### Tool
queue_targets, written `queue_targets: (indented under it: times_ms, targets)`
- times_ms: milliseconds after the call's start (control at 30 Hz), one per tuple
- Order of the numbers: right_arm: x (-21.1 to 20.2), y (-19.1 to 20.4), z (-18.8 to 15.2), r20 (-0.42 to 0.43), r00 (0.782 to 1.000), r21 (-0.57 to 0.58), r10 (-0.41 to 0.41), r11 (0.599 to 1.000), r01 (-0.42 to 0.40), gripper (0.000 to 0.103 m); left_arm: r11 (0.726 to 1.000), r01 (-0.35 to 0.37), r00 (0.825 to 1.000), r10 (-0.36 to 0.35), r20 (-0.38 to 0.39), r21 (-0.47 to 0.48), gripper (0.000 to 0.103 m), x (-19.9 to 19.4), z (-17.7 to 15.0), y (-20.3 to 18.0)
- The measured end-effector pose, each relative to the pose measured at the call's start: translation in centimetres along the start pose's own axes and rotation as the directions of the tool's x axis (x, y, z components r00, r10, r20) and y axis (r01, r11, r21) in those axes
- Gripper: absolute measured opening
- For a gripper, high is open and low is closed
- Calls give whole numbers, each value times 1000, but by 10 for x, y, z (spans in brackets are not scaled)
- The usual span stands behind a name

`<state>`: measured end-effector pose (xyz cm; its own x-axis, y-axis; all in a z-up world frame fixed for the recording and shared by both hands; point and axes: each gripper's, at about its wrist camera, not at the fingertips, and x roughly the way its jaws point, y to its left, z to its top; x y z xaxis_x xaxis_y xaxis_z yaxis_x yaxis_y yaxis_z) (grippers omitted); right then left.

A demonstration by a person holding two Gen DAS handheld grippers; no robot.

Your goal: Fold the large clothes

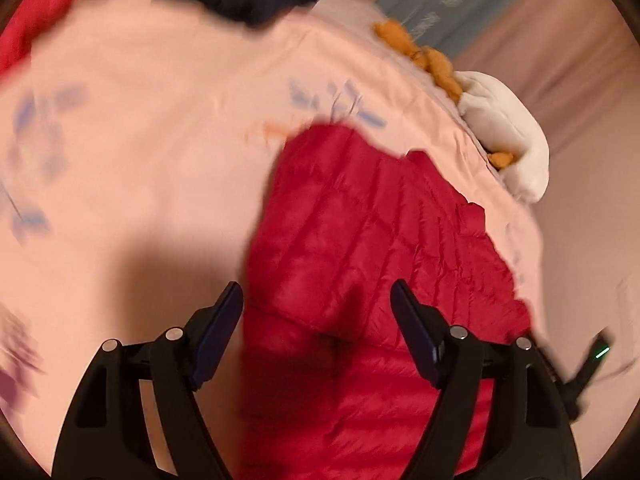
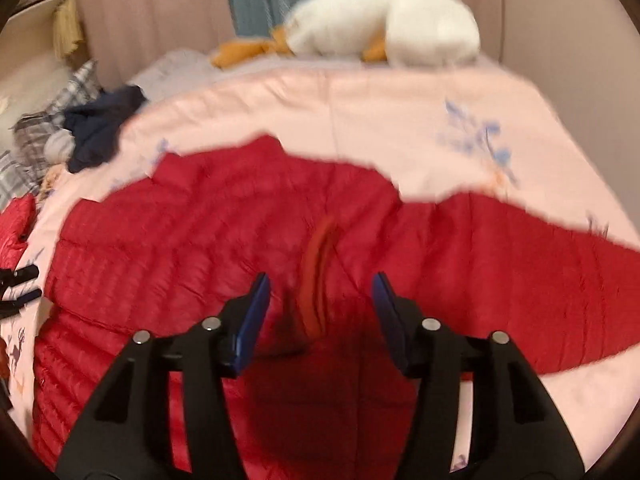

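A pink bedspread (image 2: 360,112), smooth cotton printed with pale blue sprigs, serves as the landmark. On its far left edge a crumpled navy garment (image 2: 100,128) lies beside a checked grey cloth (image 2: 76,92). Spread across its near middle is the red jacket (image 2: 180,232), a glossy, puffy shell stitched in narrow quilted bands, one sleeve (image 1: 360,208) reaching away over the pink. Above the jacket the left gripper (image 1: 316,304) stands with its black jaws and blue pads wide apart, holding nothing. The right gripper (image 2: 320,292) hangs about half open over an orange-lined fold (image 2: 318,276), its pads clear of the cloth. At the far edge rests a soft white plush toy (image 2: 384,24) with orange trim.
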<state>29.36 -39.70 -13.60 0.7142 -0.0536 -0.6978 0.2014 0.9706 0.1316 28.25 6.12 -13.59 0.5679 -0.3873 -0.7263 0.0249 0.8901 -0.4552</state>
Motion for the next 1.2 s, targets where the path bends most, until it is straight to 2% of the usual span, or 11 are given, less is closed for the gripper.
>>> queue_targets:
  times_ms: [100,200,367,467,567,633,767,833,967,1100,1200]
  targets:
    - [7,13,2,-10,999,-43,46,998,-46,55,990,-28,998,20,59,137,77,-7,6,-29]
    - [35,27,-4,-76,996,-66,36,997,-41,54,964,-80,996,64,68,254,77,16,3,-59]
    - [62,23,-19,-156,987,-32,43,998,-49,55,936,-177,978,201,-49,303,77,78,-9,-63]
    - [64,20,-20,-159,985,-21,61,998,-65,56,909,-213,970,241,-34,358,81,89,-16,-69]
    - [58,10,-17,-136,985,31,108,994,-104,61,934,-204,973,227,-48,292,81,80,-10,-69]
    - [37,-4,-19,-95,983,121,158,982,-147,75,969,-122,989,138,-58,214,82,58,-10,-67]
    - [-24,-66,-41,42,973,269,228,935,-231,81,979,8,999,0,-40,203,96,7,-28,-67]
    - [-48,-107,-58,76,978,352,192,913,-207,82,976,32,999,-29,-16,214,97,-18,-42,-64]
    - [-95,-212,-104,128,988,572,88,807,-146,82,982,25,999,-30,21,185,97,-59,-72,-42]
    - [-121,-285,-136,148,989,710,0,697,-106,82,993,27,999,-32,40,111,97,-79,-99,-21]
    - [-123,-314,-145,130,990,761,-48,646,-69,82,997,41,998,-44,52,66,97,-89,-114,-12]
